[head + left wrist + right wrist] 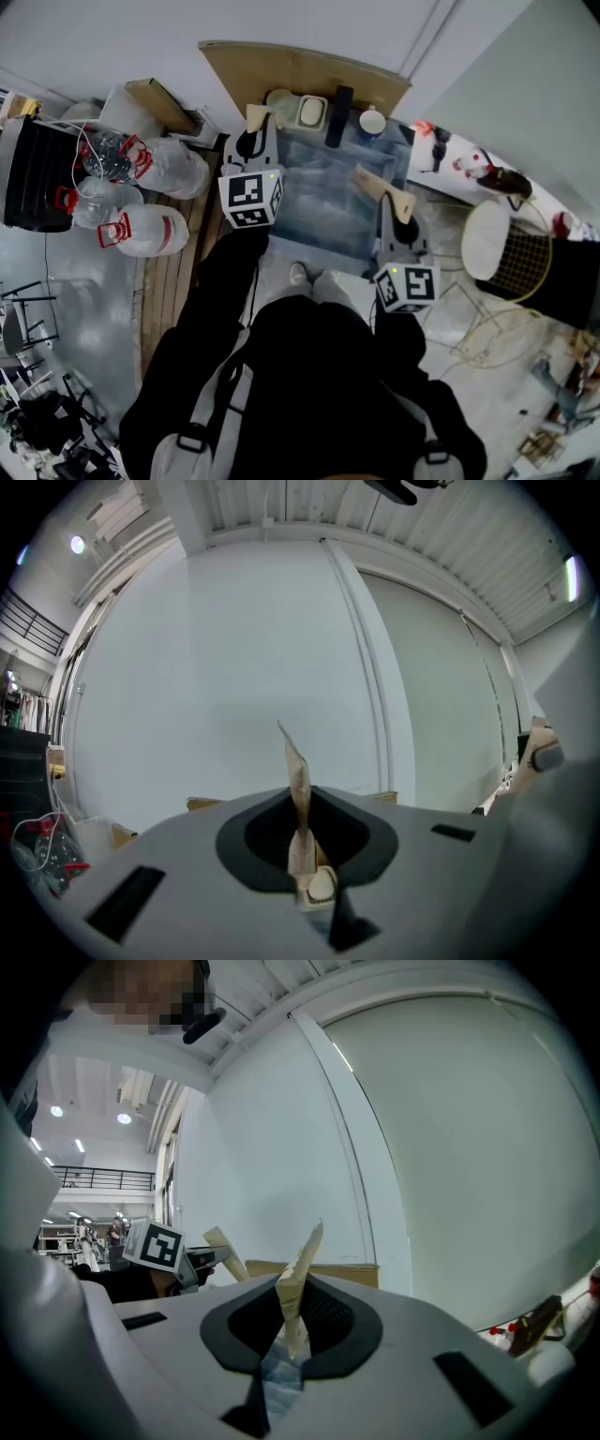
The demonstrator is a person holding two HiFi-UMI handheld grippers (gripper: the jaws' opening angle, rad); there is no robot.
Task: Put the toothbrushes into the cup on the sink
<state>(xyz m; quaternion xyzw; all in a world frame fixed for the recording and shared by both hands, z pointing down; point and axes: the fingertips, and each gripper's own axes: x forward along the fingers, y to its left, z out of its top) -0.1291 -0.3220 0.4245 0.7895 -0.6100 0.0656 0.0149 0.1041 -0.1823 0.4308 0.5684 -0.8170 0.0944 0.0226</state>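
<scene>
I look down on a steel sink (323, 202). On its back ledge stand a pale green cup (279, 101), a soap dish (312, 112), a black object (339, 103) and a blue-and-white cup (372, 122). My left gripper (251, 131) hovers over the sink's back left corner, shut on a tan paper packet (255, 115). In the left gripper view that packet (298, 789) sticks up edge-on between the pads, left gripper (302, 855) aimed at a white wall. My right gripper (395, 210) is over the sink's right side, shut on another tan packet (382, 186), seen as packet (298, 1283) in right gripper (291, 1330).
Water jugs (141, 230) and a black bin (37, 173) sit left of the sink on wooden slats (178, 272). A cardboard sheet (300, 66) leans behind the ledge. A wire basket (525, 262) and a white round lid (487, 239) lie at the right.
</scene>
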